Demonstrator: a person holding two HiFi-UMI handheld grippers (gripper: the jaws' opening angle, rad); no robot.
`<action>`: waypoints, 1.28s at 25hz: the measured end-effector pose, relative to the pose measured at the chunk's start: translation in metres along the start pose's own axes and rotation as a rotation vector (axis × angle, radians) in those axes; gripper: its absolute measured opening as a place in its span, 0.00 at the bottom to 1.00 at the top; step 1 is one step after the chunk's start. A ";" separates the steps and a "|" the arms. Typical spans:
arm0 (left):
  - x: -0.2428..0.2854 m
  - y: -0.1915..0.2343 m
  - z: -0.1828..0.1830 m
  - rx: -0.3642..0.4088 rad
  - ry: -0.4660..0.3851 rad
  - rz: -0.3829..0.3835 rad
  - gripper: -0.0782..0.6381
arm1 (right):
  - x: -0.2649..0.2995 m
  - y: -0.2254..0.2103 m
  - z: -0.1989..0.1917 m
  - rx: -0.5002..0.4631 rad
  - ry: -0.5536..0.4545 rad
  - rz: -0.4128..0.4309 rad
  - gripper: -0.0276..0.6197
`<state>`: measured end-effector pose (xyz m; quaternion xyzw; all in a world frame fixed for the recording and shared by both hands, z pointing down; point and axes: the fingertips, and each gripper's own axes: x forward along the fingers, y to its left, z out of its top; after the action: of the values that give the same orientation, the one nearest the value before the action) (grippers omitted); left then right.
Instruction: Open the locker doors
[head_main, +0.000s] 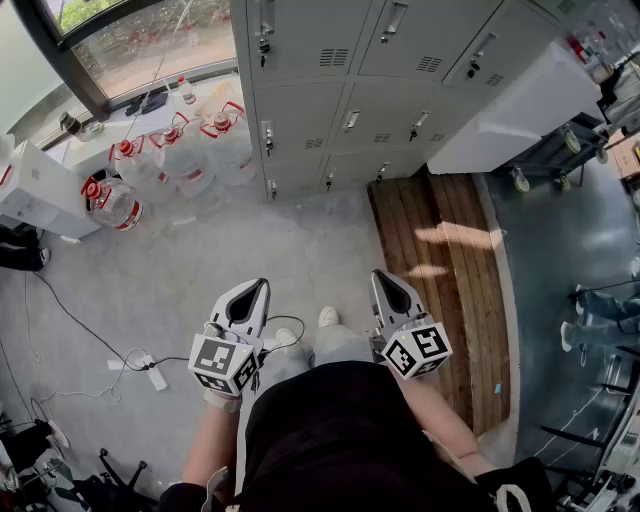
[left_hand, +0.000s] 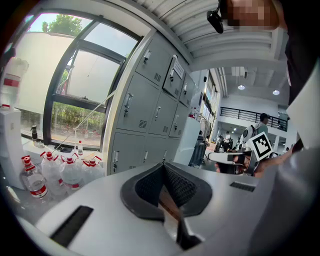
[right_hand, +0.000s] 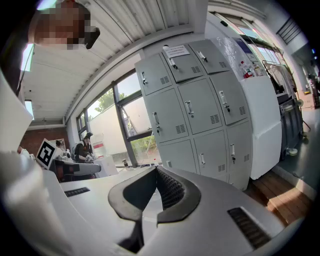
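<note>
Grey metal lockers (head_main: 340, 70) stand ahead in rows of small doors with handles; every door I can see is closed. In the left gripper view the lockers (left_hand: 150, 107) rise to the right of a window, and in the right gripper view the lockers (right_hand: 195, 110) fill the middle. My left gripper (head_main: 262, 287) and right gripper (head_main: 380, 277) are held close to the person's body, well short of the lockers. Both are shut with nothing between the jaws, seen also from the left gripper (left_hand: 162, 167) and the right gripper (right_hand: 156, 172).
Several large water bottles with red caps (head_main: 165, 150) stand on the floor left of the lockers. A white cabinet (head_main: 520, 100) stands at the lockers' right end. A wooden pallet (head_main: 440, 260) lies on the right, cables and a power strip (head_main: 150, 372) on the left.
</note>
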<state>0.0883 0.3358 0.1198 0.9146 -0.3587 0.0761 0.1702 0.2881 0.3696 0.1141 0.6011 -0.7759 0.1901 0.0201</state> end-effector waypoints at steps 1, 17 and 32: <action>0.002 -0.002 -0.001 -0.003 0.003 0.005 0.13 | -0.002 -0.002 -0.001 0.003 0.004 0.004 0.09; 0.064 -0.037 0.012 0.040 0.040 0.091 0.13 | 0.017 -0.066 0.016 0.031 0.026 0.126 0.09; 0.069 0.034 0.014 0.013 0.065 0.227 0.13 | 0.097 -0.083 -0.006 -0.036 0.149 0.155 0.09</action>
<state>0.1161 0.2638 0.1340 0.8662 -0.4539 0.1268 0.1659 0.3380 0.2642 0.1674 0.5230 -0.8198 0.2213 0.0737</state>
